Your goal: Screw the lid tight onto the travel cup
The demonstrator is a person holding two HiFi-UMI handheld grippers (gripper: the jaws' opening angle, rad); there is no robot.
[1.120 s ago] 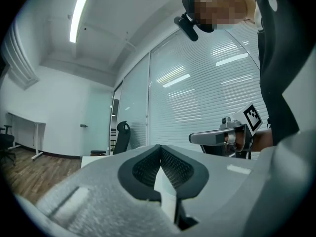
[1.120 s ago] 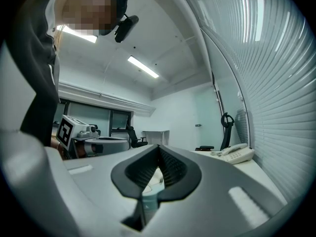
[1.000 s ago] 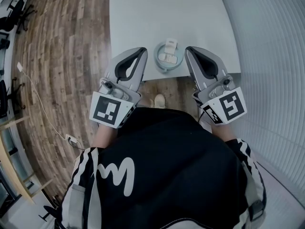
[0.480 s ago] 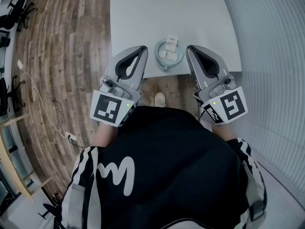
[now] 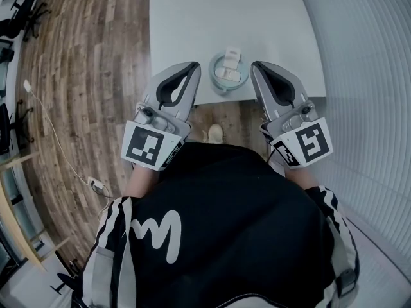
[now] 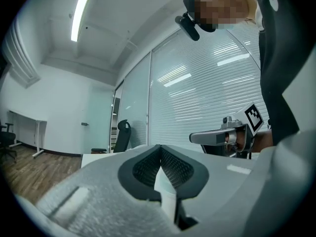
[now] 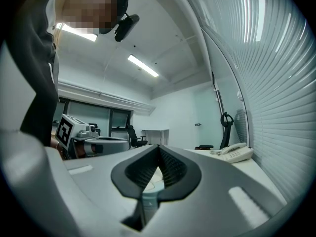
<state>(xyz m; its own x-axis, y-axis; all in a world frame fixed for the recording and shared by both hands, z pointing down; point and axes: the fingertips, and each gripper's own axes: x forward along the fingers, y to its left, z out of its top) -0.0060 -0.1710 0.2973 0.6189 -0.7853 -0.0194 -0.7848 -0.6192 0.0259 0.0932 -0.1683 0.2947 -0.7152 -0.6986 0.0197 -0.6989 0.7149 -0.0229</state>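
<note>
Flanking the travel cup [image 5: 228, 76] at the near edge of the white tabletop [image 5: 225, 18]: two grippers, both closed and empty.
Item 1, travel cup: pale teal, upright, close to the tabletop's front edge, with the lid [image 5: 228, 70] sitting on top, white flip tab uppermost; how tightly the lid is seated cannot be told. Item 2, left gripper [image 5: 192, 67]: just beside the cup on its left, not touching it, jaws pressed together with nothing between them. Item 3, right gripper [image 5: 255, 67]: just beside the cup on its right, apart from it, jaws likewise together and holding nothing. Each gripper view shows part of the cup low behind the closed pads. Surroundings: wooden floor [image 5: 83, 76] left of the tabletop; a desk telephone [image 7: 232, 153] farther back in the right gripper view.
</note>
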